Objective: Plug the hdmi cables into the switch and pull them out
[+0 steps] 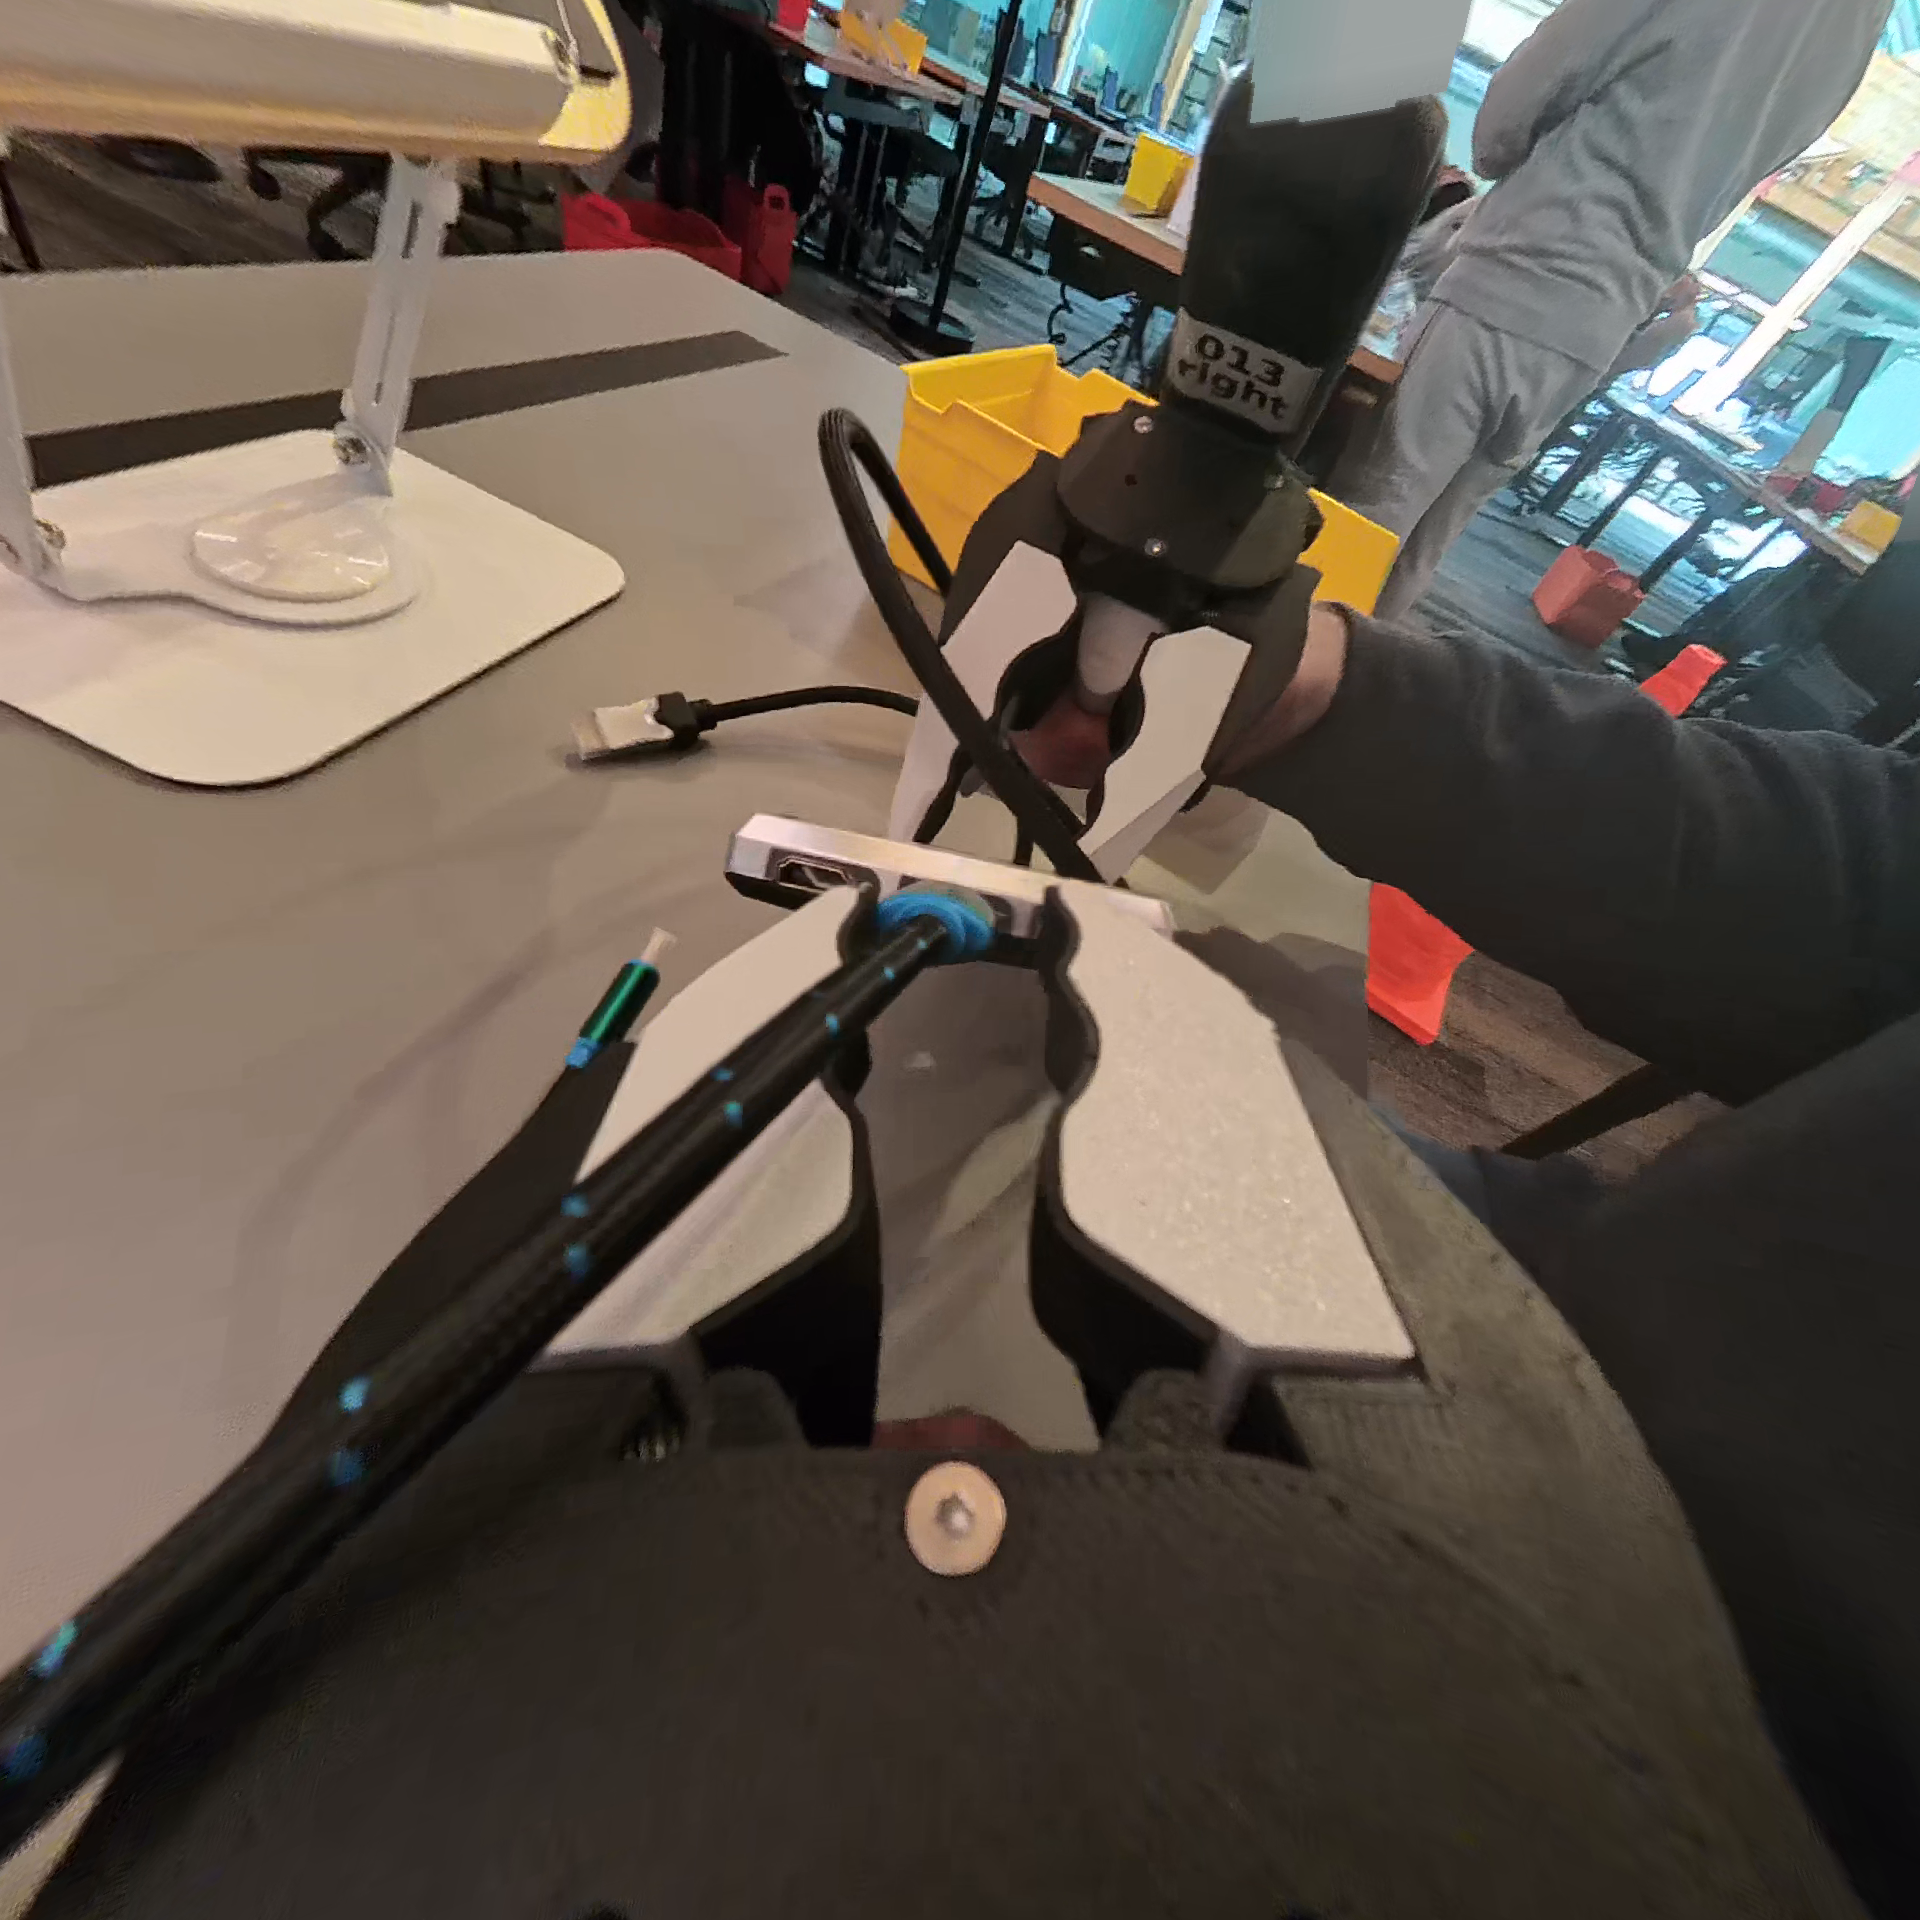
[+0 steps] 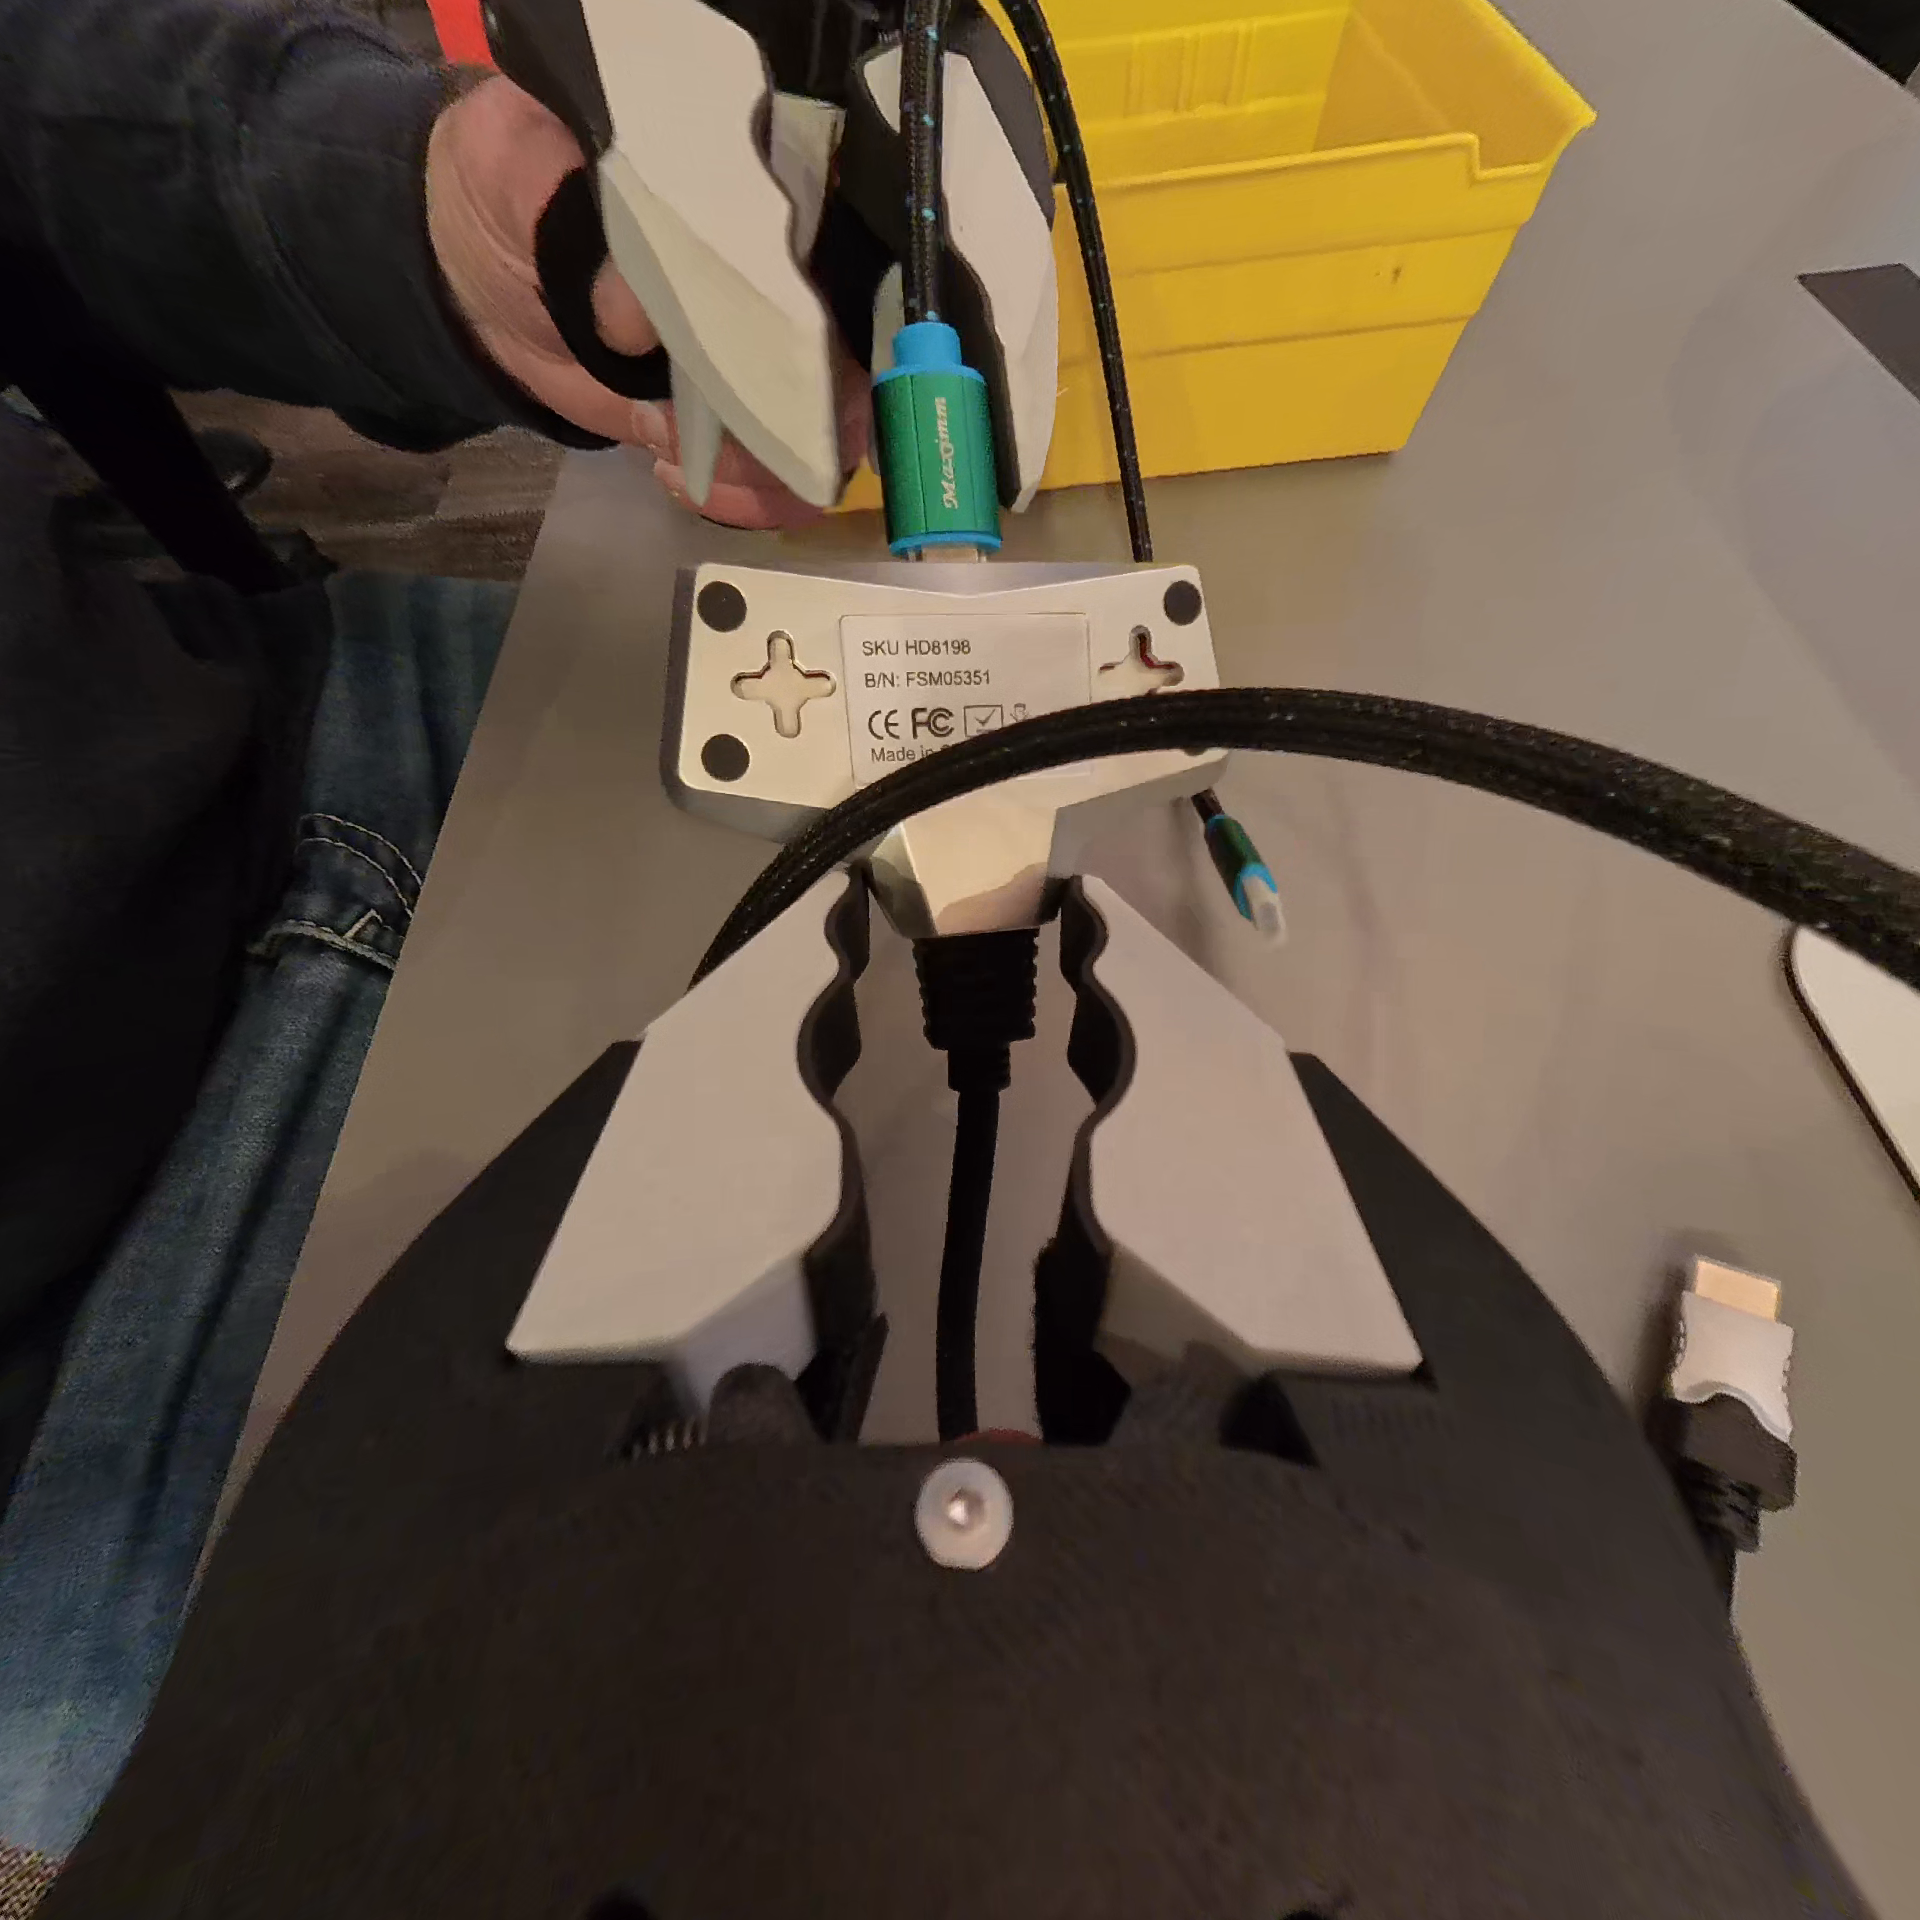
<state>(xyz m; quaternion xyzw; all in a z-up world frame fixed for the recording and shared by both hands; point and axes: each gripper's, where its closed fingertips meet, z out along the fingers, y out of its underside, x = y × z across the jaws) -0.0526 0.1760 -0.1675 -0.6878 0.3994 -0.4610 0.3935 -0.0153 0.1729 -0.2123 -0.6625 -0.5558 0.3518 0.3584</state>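
Observation:
The silver HDMI switch [image 2: 1039,594] lies label side up near the table's edge; it also shows in the left wrist view [image 1: 800,864]. My right gripper [image 2: 961,894] is shut on its narrow end, with the switch's black lead [image 2: 971,1195] running back between the fingers. A green plug with blue ends [image 2: 935,447] sits in a port on the opposite side. My left gripper [image 1: 956,914] is closed around this plug, and its speckled black cable [image 1: 582,1205] drapes over the left finger. One port [image 1: 816,875] beside it is empty.
A loose green plug [image 2: 1247,873] and a silver-and-black plug [image 2: 1730,1361] lie on the grey table. A thick black braided cable [image 2: 1455,748] arches over the switch. A yellow bin [image 2: 1299,260] stands at the table's edge, a white stand [image 1: 312,623] farther in. People stand in the background. The left gripper's tips are roughly 7 centimeters from the right gripper's.

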